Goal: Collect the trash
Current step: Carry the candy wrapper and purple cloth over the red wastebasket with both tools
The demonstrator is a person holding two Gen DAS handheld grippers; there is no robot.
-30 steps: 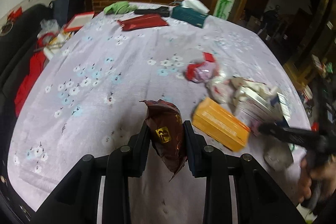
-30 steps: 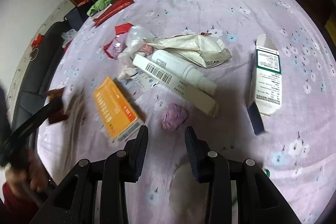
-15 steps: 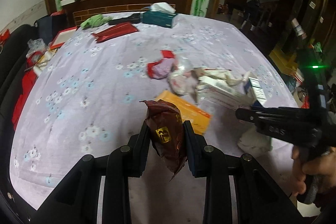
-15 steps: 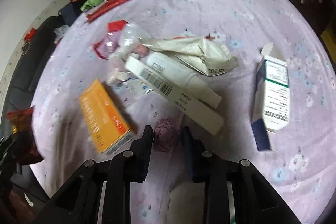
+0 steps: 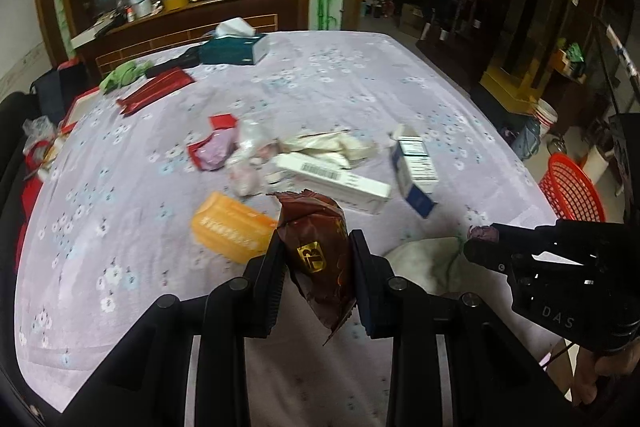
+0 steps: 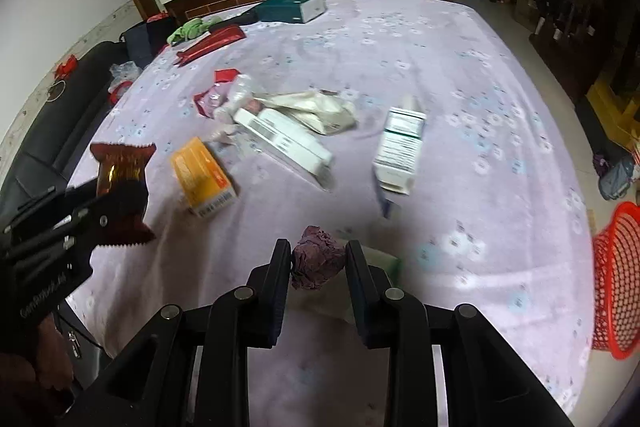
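- Left hand-held gripper (image 5: 316,261): pinching a dark brown snack wrapper (image 5: 316,247) with a gold mark, held clear above the cloth; the wrapper's torn lower end hangs below the fingers.
- Right hand-held gripper (image 6: 318,263): pressed onto a crumpled purple paper wad (image 6: 318,263), held off the surface; in the left wrist view the wad shows at the gripper's tip.
- Counter (image 6: 460,75): covered in a lilac cloth with a small flower print.
- Orange box (image 6: 204,177): lying flat on the cloth, near the left gripper.
- Long white carton (image 6: 286,139) with barcode: in the middle of the clutter, partly on a crumpled cream bag (image 6: 320,111).
- White and green carton (image 6: 398,151): lying apart, to the right of the pile.
- Red and clear wrappers (image 6: 218,97): at the pile's far left edge.
- Teal tissue box (image 6: 292,7): at the far end.
- Red mesh basket (image 6: 616,279): on the floor beside the counter's right edge.
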